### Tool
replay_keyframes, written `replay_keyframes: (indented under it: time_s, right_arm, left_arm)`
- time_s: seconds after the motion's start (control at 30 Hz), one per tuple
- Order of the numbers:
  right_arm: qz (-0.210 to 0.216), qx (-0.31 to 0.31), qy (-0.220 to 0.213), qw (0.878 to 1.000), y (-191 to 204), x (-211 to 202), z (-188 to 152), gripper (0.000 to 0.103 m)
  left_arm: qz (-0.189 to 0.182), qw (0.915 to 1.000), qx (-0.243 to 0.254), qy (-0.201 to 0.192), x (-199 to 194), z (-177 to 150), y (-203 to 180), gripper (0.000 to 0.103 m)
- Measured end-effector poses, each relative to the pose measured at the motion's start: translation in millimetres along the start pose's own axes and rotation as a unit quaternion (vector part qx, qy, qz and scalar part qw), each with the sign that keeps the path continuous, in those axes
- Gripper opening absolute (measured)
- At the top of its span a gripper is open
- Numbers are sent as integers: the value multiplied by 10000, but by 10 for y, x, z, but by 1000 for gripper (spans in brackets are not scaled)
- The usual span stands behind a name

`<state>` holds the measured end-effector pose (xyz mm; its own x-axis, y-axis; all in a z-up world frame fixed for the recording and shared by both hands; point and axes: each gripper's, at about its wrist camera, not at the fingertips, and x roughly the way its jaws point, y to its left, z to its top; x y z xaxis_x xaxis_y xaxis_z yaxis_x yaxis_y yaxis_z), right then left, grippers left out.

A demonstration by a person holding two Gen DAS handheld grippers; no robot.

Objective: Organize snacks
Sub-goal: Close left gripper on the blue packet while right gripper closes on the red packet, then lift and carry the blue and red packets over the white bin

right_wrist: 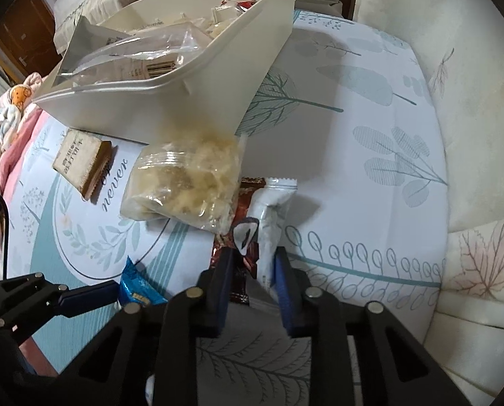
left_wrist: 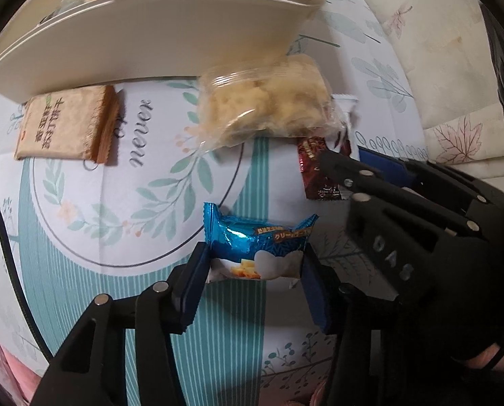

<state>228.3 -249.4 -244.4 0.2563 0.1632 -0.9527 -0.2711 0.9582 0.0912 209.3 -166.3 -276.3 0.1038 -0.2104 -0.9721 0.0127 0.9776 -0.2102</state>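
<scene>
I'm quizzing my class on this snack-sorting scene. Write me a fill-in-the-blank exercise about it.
1. The left gripper has a shiny ____ snack packet between its fingers.
2. The right gripper is closed on a white-and-____ wrapper.
3. The brown cracker pack lies beside the printed word "____" on the cloth.
4. The white bin already holds ____.

Missing words: blue; brown; never; snacks

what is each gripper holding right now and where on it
The left gripper grips the blue snack packet across its lower half. The right gripper pinches the white packet at its near end.
</scene>
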Motion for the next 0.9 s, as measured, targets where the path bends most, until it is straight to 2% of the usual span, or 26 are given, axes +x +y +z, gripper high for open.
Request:
replay_keyframes:
  time_s: [0.23,0.47,0.6,0.9]
  right_arm:
    - [-69,167,89,9998,-5,-85,-76,14]
    - [-107,398,129,9991,-46,-231,-183,11]
    - [-171,461,46,9988,2,-401,-300,11]
    - [-280,374,-317,9984,82,-761,-332,11]
  left_arm:
    - [-93,9999,-144,-16,-73,-122,192,44]
    - [-51,9997,-237,-95,-207,-263,427,42]
    - [-62,9994,-255,-230,-356,-358,590,42]
    - [-192,9968,-444,-629,-859,-330,980,42]
